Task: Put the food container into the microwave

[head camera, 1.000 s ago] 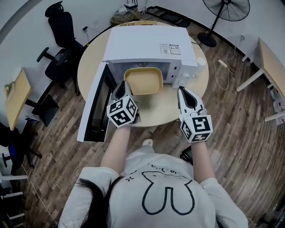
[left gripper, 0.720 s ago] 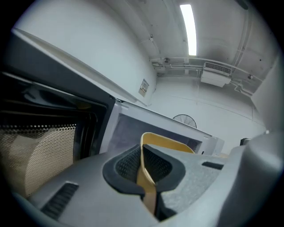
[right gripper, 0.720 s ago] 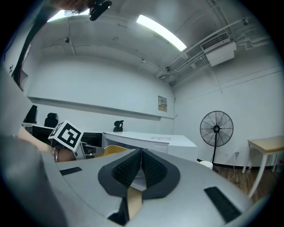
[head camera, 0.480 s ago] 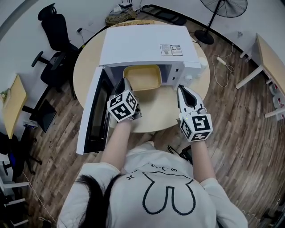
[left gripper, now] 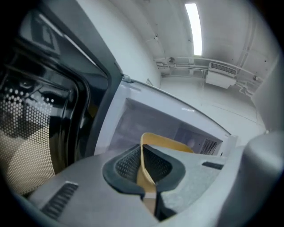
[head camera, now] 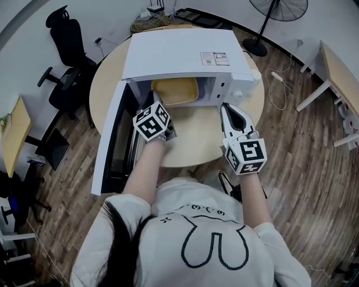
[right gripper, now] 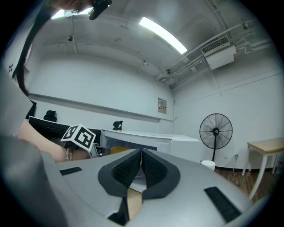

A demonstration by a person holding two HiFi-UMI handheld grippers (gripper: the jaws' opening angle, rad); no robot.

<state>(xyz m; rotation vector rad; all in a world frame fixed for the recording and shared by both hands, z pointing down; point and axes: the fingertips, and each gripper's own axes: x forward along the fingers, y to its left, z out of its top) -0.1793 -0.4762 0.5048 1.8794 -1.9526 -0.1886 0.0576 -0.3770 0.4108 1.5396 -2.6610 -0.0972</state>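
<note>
The microwave (head camera: 179,56) sits on the table (head camera: 196,134), its door (head camera: 109,140) open leftward. The food container (head camera: 175,91) lies inside, with a fan (head camera: 279,8) behind right.

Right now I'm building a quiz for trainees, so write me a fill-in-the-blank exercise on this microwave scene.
The left hand-held gripper is shut on the rim of the ____ rectangular plastic food container.
The white box-shaped microwave's door stands ____.
The right hand-held gripper has its jaws together and holds ____.
Missing words: yellow; open; nothing.
</note>
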